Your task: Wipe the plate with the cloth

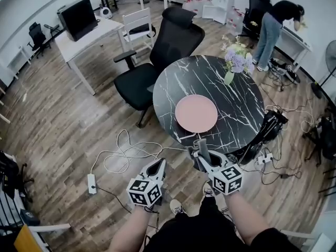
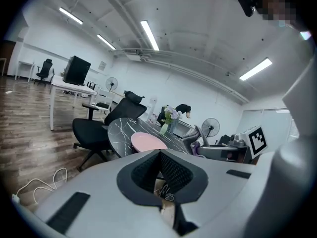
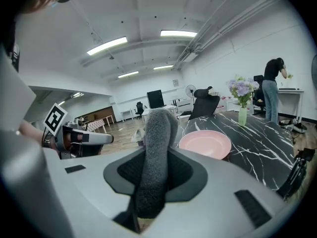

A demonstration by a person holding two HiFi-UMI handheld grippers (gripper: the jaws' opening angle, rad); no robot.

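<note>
A pink plate (image 1: pixel 196 113) lies near the front edge of a round black marble table (image 1: pixel 241 114). It also shows in the left gripper view (image 2: pixel 147 141) and the right gripper view (image 3: pixel 204 144). My right gripper (image 1: pixel 199 152) hovers just short of the table's front edge, shut on a rolled grey cloth (image 3: pixel 156 152) that sticks up between its jaws (image 1: pixel 202 148). My left gripper (image 1: pixel 159 167) hangs to its left over the floor, off the table, jaws shut with nothing in them (image 2: pixel 160 158).
A vase of flowers (image 1: pixel 232 62) stands at the table's far side. A black office chair (image 1: pixel 157 56) is pushed against the table's far left. White cables and a power strip (image 1: pixel 92 182) lie on the wood floor. A person (image 1: pixel 275 25) bends over a desk far right.
</note>
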